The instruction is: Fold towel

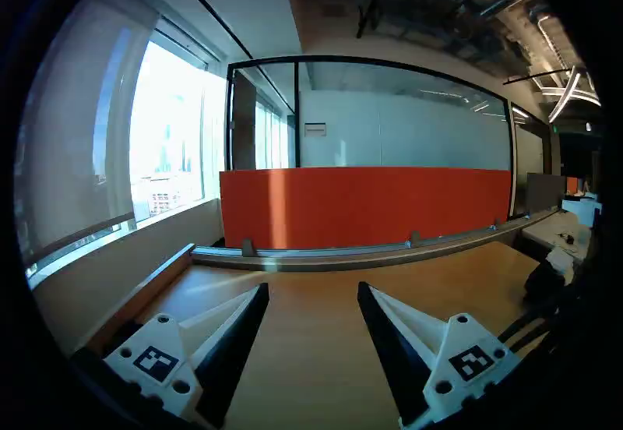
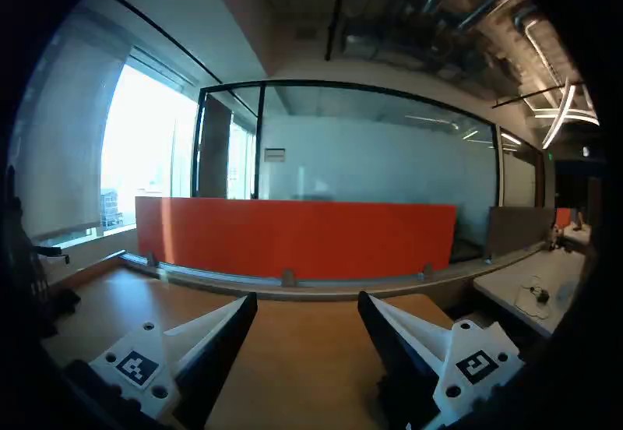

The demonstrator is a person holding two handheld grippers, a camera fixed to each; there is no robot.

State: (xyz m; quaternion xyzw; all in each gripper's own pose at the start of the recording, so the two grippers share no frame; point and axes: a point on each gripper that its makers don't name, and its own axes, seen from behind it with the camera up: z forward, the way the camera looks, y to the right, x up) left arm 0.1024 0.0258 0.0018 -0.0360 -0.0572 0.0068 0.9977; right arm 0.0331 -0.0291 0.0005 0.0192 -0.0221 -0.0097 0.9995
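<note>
In the left gripper view my left gripper (image 1: 313, 290) is open above a bare wooden desk (image 1: 327, 329), with nothing between its two black-and-white fingers (image 1: 234, 329). In the right gripper view my right gripper (image 2: 307, 299) is open too, held over the same kind of wooden desk (image 2: 304, 344), and its fingers (image 2: 405, 336) hold nothing. I see no towel on the visible part of the desk in either view.
An orange partition (image 1: 366, 204) with a metal rail (image 1: 350, 255) closes the far edge of the desk. Bright windows (image 1: 167, 142) run along the left wall. A dark object with cables (image 1: 545, 282) sits at the right, and a white neighbouring desk (image 2: 529, 282) lies farther right.
</note>
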